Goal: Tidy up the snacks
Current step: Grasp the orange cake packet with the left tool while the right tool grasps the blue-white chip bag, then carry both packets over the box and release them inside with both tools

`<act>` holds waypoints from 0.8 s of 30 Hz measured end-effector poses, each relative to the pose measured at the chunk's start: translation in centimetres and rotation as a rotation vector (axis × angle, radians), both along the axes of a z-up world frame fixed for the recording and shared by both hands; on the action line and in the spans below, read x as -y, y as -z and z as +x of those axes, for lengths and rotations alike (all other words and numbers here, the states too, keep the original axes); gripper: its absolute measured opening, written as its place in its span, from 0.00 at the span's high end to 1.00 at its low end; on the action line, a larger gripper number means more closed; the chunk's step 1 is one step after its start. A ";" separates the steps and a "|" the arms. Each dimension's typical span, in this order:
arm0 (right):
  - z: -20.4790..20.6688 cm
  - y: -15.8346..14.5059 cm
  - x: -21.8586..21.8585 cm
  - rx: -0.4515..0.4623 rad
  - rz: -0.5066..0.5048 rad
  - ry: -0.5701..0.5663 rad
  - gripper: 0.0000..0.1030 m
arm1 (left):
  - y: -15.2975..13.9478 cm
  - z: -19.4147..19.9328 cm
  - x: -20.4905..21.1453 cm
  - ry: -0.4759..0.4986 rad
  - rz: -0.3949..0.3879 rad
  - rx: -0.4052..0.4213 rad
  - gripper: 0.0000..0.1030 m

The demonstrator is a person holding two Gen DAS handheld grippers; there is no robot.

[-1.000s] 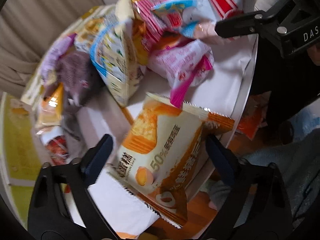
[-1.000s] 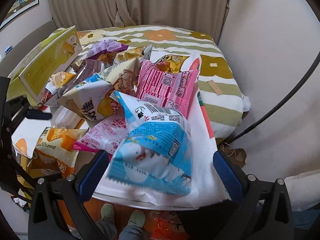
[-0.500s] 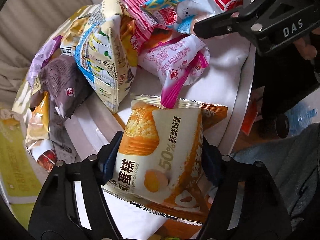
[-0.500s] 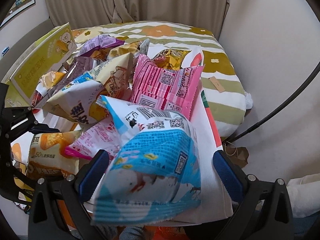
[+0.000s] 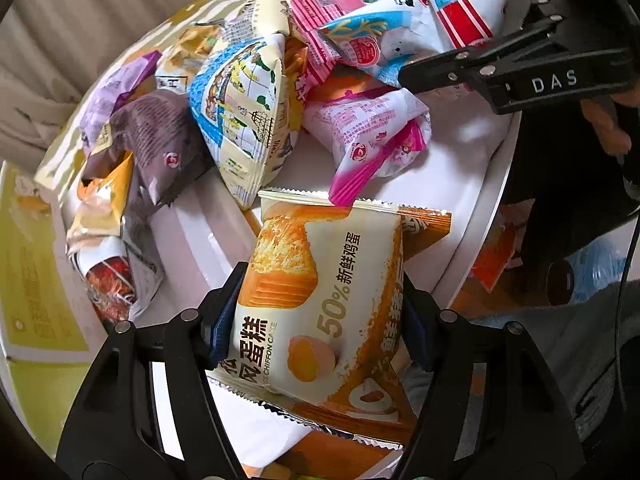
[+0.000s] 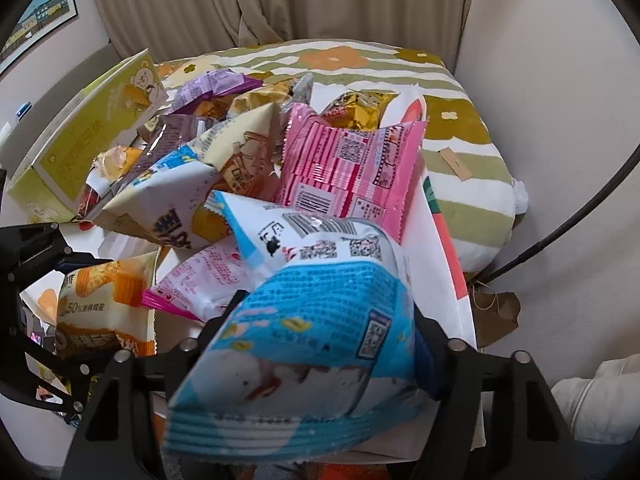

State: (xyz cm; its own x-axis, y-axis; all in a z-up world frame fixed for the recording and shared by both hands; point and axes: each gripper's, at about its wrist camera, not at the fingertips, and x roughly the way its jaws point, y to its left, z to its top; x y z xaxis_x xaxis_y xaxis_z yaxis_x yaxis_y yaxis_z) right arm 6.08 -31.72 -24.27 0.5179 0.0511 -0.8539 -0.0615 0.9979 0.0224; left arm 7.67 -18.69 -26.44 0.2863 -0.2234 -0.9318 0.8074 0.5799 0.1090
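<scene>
Two grippers, each closed on a snack packet at the near edge of a white round table (image 5: pixel 476 216). Left gripper (image 5: pixel 320 316): its jaws have just been closing and now pinch the sides of an orange-and-cream chiffon cake packet (image 5: pixel 320 304), which bulges between the pads; the packet's far end rests on the table, its near end overhangs the rim. Right gripper (image 6: pixel 328 344): its jaws have just been closing and now press both sides of a blue-and-white snack bag (image 6: pixel 316 336), which fills the gap between them and tilts up toward the camera. In the left wrist view this bag (image 5: pixel 404 36) sits at the upper right, held by the black right gripper (image 5: pixel 520 72). Behind the two held packets lies a loose heap: a pink-and-white wrapper (image 5: pixel 372 140) whose pink end touches the far seam of the cake packet, a pink striped bag (image 6: pixel 348 172) leaning upright, a cream-and-blue illustrated bag (image 5: pixel 244 112), a brown packet (image 5: pixel 156 148), a purple packet (image 6: pixel 216 84) and a gold packet (image 6: pixel 356 110). A yellow-green carton (image 6: pixel 84 128) stands at the left edge of the heap. Beyond the table are a bed cover with green stripes and orange flowers (image 6: pixel 460 128) and beige curtains (image 6: pixel 280 0)
</scene>
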 end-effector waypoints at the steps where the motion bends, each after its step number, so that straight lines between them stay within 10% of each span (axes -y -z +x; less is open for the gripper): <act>1: -0.1 0.0 -0.1 0.002 -0.001 -0.002 0.40 | -0.1 -0.2 -0.3 -0.005 -0.002 0.002 0.37; 24: -2.5 -7.5 -1.2 0.122 -0.028 -0.047 0.45 | -8.6 -0.5 -3.8 -0.219 -0.105 0.133 0.38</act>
